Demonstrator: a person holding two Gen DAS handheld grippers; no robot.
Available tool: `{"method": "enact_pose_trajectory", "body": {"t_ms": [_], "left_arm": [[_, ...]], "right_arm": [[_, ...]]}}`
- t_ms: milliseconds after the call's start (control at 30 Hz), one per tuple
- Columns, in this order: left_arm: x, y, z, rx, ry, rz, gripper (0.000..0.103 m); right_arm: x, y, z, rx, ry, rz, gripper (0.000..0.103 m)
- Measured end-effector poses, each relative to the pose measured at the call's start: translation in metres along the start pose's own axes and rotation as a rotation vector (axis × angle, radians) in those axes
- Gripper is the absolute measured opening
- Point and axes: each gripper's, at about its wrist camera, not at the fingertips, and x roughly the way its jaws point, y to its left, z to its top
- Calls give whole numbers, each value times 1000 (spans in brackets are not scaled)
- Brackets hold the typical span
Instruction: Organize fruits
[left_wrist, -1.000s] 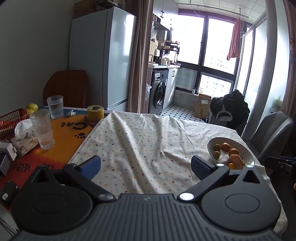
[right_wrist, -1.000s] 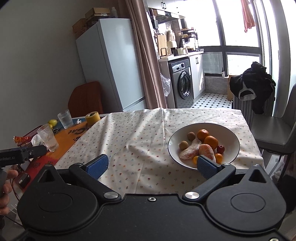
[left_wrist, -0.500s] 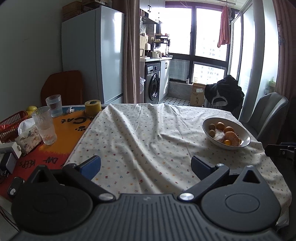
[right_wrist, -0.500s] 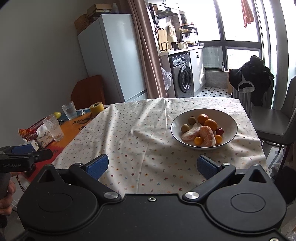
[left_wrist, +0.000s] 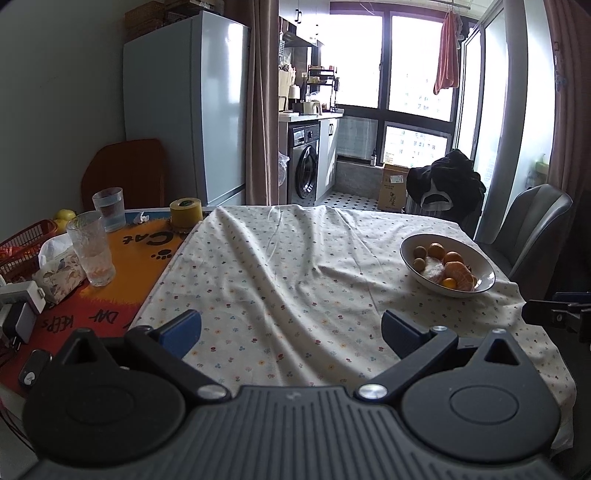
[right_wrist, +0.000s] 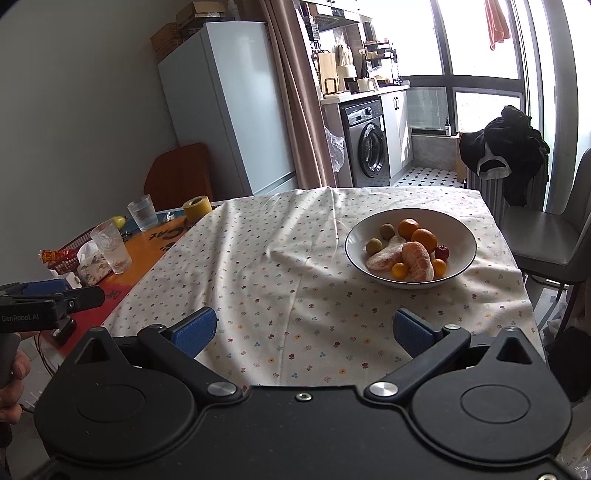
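White fruit bowl (right_wrist: 458, 236) beyond spread right tongs (right_wrist: 304, 330).

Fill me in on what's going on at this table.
A person holds a hand-held gripper in each hand over a floral tablecloth. Both the left hand-held gripper and the right hand-held gripper are open and empty. The fruit sits untouched in a white bowl: oranges, peeled citrus and small fruits.

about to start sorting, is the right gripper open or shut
Open: the right gripper shows its blue pads spread wide, nothing between them.
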Motion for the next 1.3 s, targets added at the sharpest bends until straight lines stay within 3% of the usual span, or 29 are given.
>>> {"method": "enact_pose_trajectory", "body": {"t_ms": [1300], "left_arm": [[11, -4, -9, 7, 41, -20, 103]], "right_arm": [[6, 1, -4, -23, 33, 4, 103]]}}
